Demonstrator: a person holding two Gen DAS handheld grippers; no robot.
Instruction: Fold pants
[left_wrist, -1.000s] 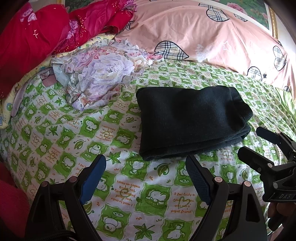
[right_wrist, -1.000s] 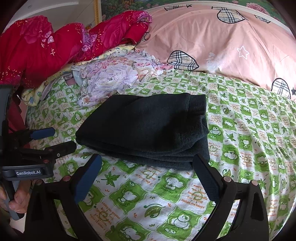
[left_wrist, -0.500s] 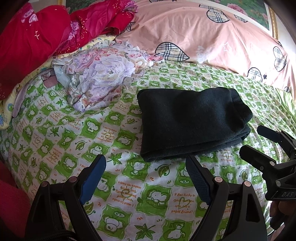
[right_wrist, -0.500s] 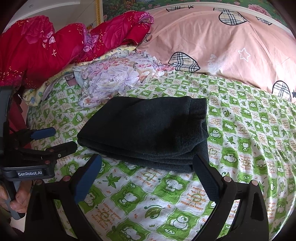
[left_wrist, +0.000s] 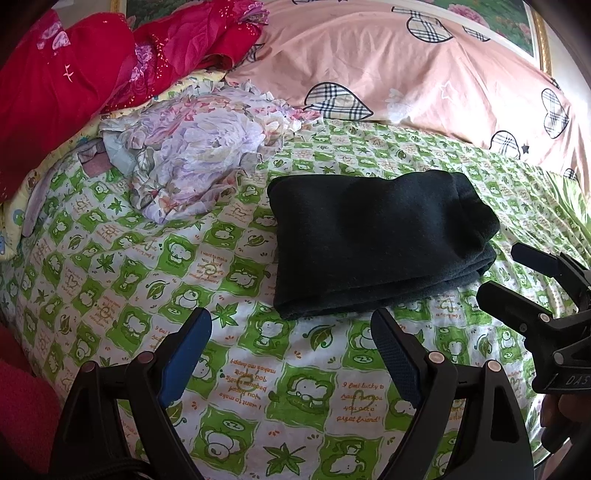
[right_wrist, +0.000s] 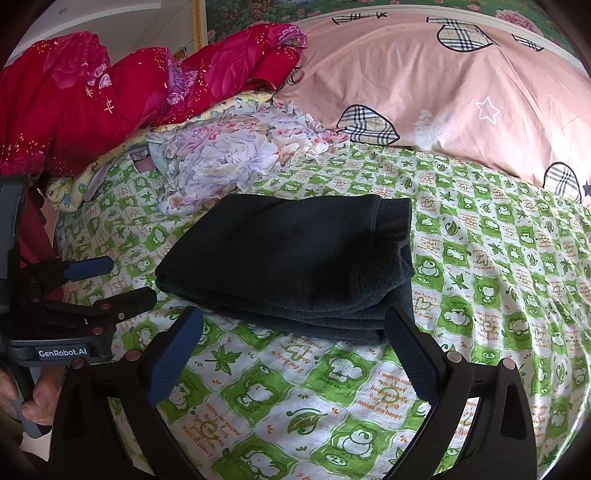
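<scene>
The dark pants (left_wrist: 376, 240) lie folded into a thick rectangle on the green patterned bedsheet (left_wrist: 236, 373). My left gripper (left_wrist: 291, 343) is open just short of their near edge, touching nothing. In the right wrist view the same pants (right_wrist: 295, 266) sit right ahead of my right gripper (right_wrist: 293, 332), which is open and holds nothing. Each gripper shows in the other's view: the right gripper (left_wrist: 502, 271) beside the pants' right end, the left gripper (right_wrist: 122, 280) by their left corner. Both stand open.
A crumpled floral cloth (left_wrist: 192, 158) lies behind and left of the pants. Red bedding (left_wrist: 74, 81) is piled at the back left, and a pink pillow with plaid hearts (left_wrist: 406, 74) runs across the back. A hand (right_wrist: 37, 398) holds the left gripper's handle.
Almost nothing: both views drift slightly, the pants lie still, and both grippers stay open off the fabric.
</scene>
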